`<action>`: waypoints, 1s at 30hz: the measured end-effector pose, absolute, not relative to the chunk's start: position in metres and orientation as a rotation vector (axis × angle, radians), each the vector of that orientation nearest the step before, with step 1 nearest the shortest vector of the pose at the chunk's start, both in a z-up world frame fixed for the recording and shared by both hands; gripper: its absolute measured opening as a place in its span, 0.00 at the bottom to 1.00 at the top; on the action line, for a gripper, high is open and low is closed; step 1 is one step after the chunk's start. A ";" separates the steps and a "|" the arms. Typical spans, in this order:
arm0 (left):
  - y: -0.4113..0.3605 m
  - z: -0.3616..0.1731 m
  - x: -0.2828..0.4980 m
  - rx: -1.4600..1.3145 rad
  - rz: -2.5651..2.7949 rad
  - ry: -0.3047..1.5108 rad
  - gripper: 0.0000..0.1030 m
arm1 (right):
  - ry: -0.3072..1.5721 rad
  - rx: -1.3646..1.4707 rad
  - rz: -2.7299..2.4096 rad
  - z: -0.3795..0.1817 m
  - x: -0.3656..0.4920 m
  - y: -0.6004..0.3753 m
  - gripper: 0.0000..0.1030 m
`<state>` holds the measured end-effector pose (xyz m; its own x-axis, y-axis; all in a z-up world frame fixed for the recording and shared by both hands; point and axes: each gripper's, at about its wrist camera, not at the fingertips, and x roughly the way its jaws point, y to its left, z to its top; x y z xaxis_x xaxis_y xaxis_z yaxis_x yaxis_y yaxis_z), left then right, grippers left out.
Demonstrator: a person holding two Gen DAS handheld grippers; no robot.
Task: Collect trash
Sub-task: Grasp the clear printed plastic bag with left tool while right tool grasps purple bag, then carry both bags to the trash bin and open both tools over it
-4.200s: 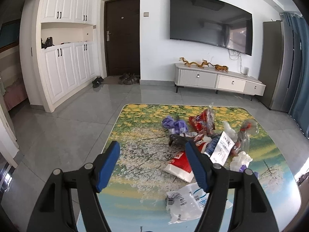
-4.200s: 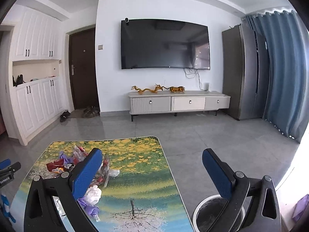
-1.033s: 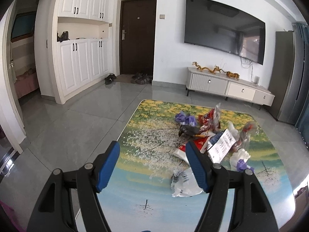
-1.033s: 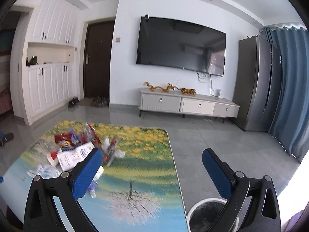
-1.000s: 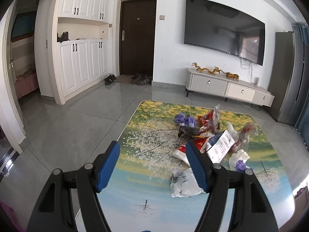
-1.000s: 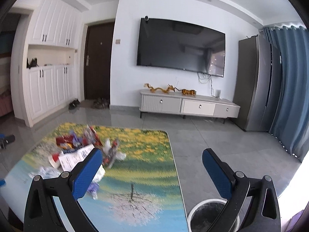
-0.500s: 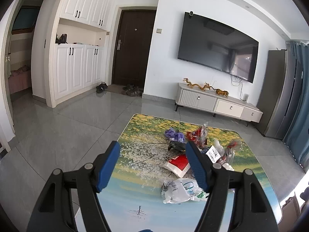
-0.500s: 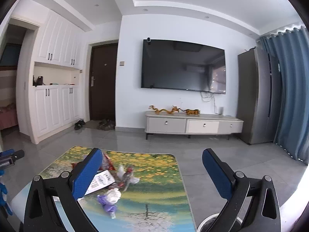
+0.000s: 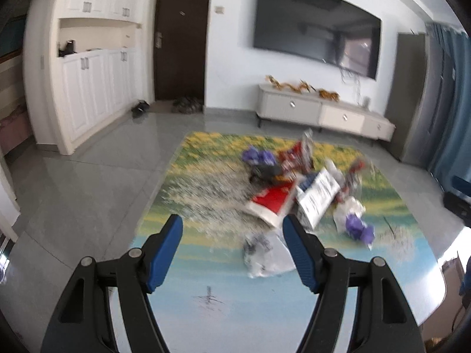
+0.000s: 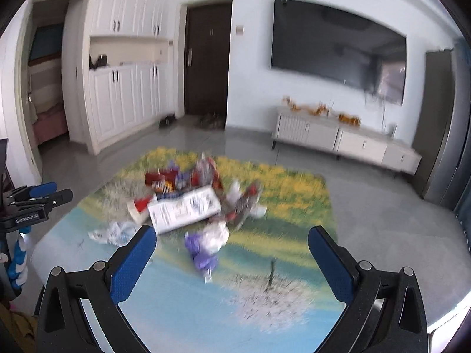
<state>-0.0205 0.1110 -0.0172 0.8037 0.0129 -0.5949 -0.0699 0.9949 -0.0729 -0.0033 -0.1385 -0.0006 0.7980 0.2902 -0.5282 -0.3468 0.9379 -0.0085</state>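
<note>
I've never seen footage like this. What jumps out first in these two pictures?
A heap of trash, wrappers, a white printed packet and crumpled bags, sits in the middle of a table with a bright painted landscape top. Two pairs of black tongs with blue pads, the left tongs and the right tongs, gape open and empty in front of it. A big dark television hangs on the wall behind.

Right claw (image 10: 232, 236) has swung left to face the trash pile (image 10: 191, 203).
</note>
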 end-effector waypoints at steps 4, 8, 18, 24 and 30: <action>0.103 -0.034 -0.009 -0.110 -0.064 0.712 0.67 | 0.677 -0.086 0.395 -0.032 0.022 -0.138 0.97; 0.092 -0.046 0.006 -0.105 -0.144 0.766 0.67 | 0.764 -0.082 0.445 -0.055 0.044 -0.131 0.84; 0.082 -0.080 0.046 -0.104 -0.173 0.877 0.66 | 0.883 -0.104 0.541 -0.098 0.083 -0.106 0.57; 0.079 -0.092 0.049 -0.114 -0.178 0.917 0.47 | 0.915 -0.088 0.572 -0.114 0.089 -0.105 0.34; 0.078 -0.088 0.044 -0.131 -0.177 0.912 0.18 | 0.912 -0.062 0.580 -0.113 0.078 -0.115 0.34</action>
<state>0.0442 0.0775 -0.0876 0.5996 -0.2074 -0.7730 0.0967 0.9775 -0.1872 0.0784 -0.1152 -0.1132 0.4704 0.4477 -0.7605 -0.4987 0.8458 0.1894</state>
